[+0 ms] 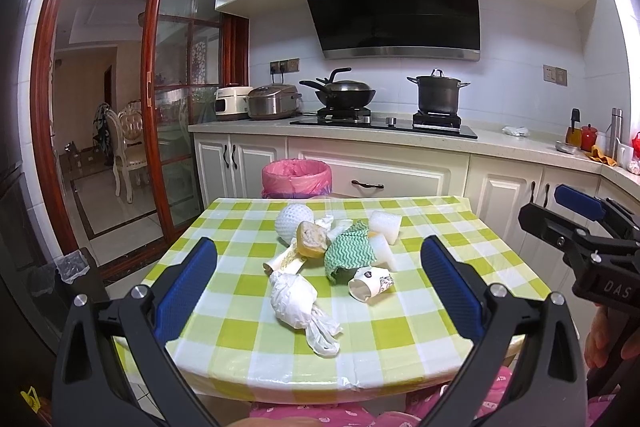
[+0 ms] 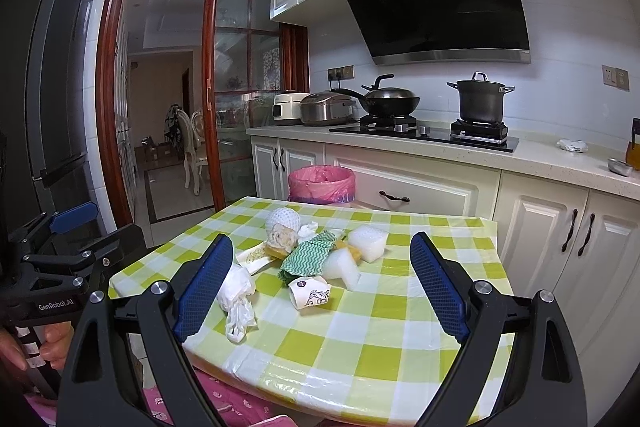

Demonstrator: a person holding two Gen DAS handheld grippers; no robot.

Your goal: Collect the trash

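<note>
Glossy green-and-white checked plastic tablecloth (image 1: 248, 347), creased at near edge. Crumpled thin white plastic bag (image 1: 298, 303), shiny. Matt white foam mesh sleeve (image 1: 294, 223), dimpled. Green zigzag woven cloth (image 1: 348, 251), soft. Printed white paper cup (image 1: 370, 283), crushed. Rough-celled white foam blocks (image 2: 368, 243). Pink plastic-film liner in bin (image 2: 322, 183). Textured blue rubbery pads (image 1: 188, 287) on matt black plastic arms.

Near half of my table (image 1: 384, 339) lies bare, easy passage. Trash pile (image 1: 332, 251) crowds the far middle; the pink-lined bin (image 1: 297, 179) stands just beyond the far edge.
</note>
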